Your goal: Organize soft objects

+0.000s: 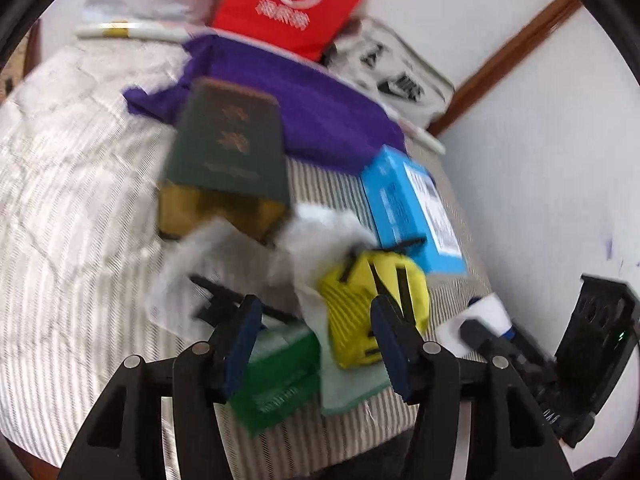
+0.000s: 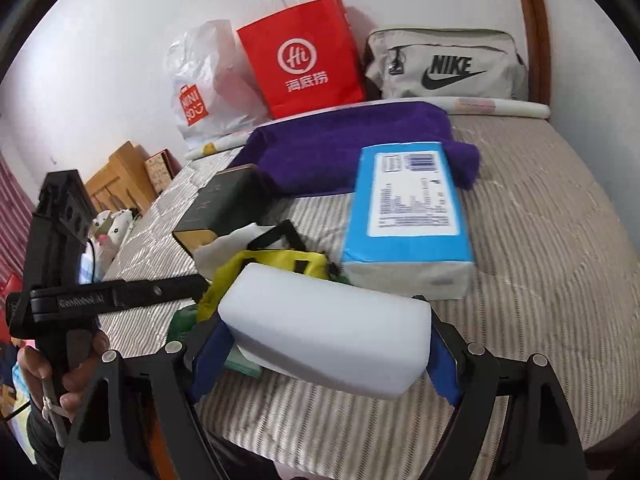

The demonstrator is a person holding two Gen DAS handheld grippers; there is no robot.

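My right gripper (image 2: 324, 356) is shut on a white foam sponge block (image 2: 326, 340), held above the striped bed. The sponge also shows in the left wrist view (image 1: 486, 312). My left gripper (image 1: 316, 336) is open and empty, hovering over a green packet (image 1: 280, 384) beside a yellow pouch (image 1: 372, 304) with black straps and crumpled white tissue (image 1: 224, 256). The yellow pouch (image 2: 272, 264) lies just beyond the sponge. A blue tissue pack (image 2: 408, 216) lies to the right, a purple towel (image 2: 340, 148) behind it. The left wrist view is blurred.
A dark green book (image 1: 228, 148) lies on the bed, also in the right wrist view (image 2: 224, 204). A red paper bag (image 2: 300, 60), a white plastic bag (image 2: 204, 80) and a grey Nike bag (image 2: 444, 64) stand against the wall. The striped bedspread (image 2: 540, 260) extends right.
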